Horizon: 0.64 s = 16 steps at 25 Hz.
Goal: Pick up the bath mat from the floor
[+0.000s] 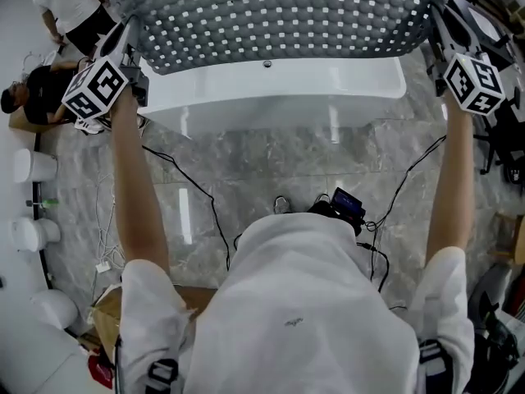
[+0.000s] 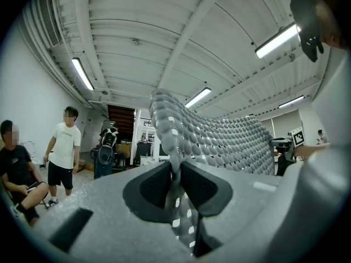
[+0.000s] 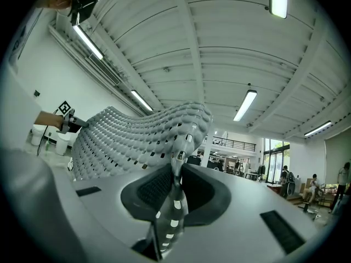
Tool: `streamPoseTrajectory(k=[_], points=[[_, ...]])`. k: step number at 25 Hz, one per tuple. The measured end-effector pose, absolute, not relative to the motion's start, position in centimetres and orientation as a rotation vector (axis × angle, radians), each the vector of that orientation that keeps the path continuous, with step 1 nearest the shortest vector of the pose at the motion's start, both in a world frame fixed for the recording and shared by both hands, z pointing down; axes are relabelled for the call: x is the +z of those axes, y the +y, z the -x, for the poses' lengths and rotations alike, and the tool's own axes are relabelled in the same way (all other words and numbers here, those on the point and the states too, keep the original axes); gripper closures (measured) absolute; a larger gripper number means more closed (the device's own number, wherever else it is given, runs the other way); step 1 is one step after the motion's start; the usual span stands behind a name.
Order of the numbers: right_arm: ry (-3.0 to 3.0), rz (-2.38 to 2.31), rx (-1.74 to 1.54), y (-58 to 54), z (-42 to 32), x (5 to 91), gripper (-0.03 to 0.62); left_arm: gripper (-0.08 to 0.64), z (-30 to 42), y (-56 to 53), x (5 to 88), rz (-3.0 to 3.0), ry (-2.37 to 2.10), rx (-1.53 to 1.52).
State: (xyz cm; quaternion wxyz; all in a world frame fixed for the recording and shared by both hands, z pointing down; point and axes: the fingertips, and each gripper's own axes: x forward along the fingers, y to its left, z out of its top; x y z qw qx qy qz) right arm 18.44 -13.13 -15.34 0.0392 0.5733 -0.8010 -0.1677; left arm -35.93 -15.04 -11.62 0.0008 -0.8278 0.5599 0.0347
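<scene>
Closest to me, my left gripper point(image 2: 176, 169) is clenched on one upper corner of the bath mat point(image 2: 230, 141); the dark fingers point(image 2: 153, 188) pinch a thin fold of it, and a strip of mat runs back between them; my right gripper point(image 3: 177, 171) is clamped the same way on the opposite corner, its fingers point(image 3: 151, 188) pressed on the bunched edge.

From the head view the mat point(image 1: 279, 15) hangs stretched between my two raised arms, clear of the floor point(image 1: 271, 154), so I judge the pick-up itself as good as done.

It looks like a soft, rubbery sheet of grey pebbles with small square holes; it curves and bellies between the two grips instead of holding flat, so I judge it limp, fairly light, and apt to swing or fold on itself if I bring my hands together; the knobbly surface should give the fingers good bite, though a thin pinch at the very rim could creep out under the mat's own weight; the two top corners, well apart, seem the right places to hold, with the edge taken deep between the fingers.

Beyond and below the mat lies a white bathtub point(image 1: 279, 89) on the grey stone floor, black cables point(image 1: 197, 195) trailing across it; far off at my left a standing person point(image 2: 64, 147) and a seated person point(image 2: 16, 171) are well away from the work.
</scene>
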Motion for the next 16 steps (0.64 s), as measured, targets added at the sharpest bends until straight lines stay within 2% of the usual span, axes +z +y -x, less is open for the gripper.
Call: streamPoseTrajectory(k=[16], points=[[-2.446,-1.740,-0.517,-12.61,-17.75,-14.60,0.535,0.492,35.70,-14.44,-12.02,2.573,1.746,0.095]])
